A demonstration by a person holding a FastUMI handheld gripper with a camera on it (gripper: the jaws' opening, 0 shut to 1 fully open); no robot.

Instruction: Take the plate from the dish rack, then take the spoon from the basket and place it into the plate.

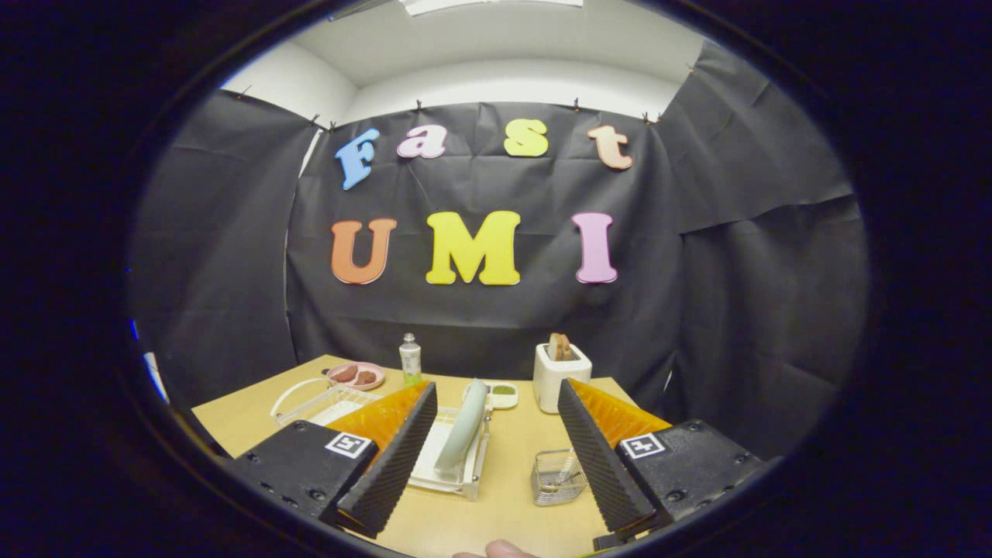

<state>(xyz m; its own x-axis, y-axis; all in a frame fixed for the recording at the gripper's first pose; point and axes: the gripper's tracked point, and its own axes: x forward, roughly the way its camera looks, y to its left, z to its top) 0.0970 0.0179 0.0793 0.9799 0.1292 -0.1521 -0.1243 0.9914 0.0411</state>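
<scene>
From the gripper view, the claw stands wide open and empty above the light wooden worktop. Between its fingers, a pale green plate stands on edge in the white dish rack. A small clear wire basket sits just beside the right finger, with the spoon dimly visible inside. A white toaster stands beyond.

my gripper fills the lower part of the frame: two wedge-shaped fingers with ribbed inner faces, standing wide apart with nothing between them. each sits on a black block with small screws along its edge and a square black-and-white marker on top. a fingertip peeks in at bottom centre.
</scene>
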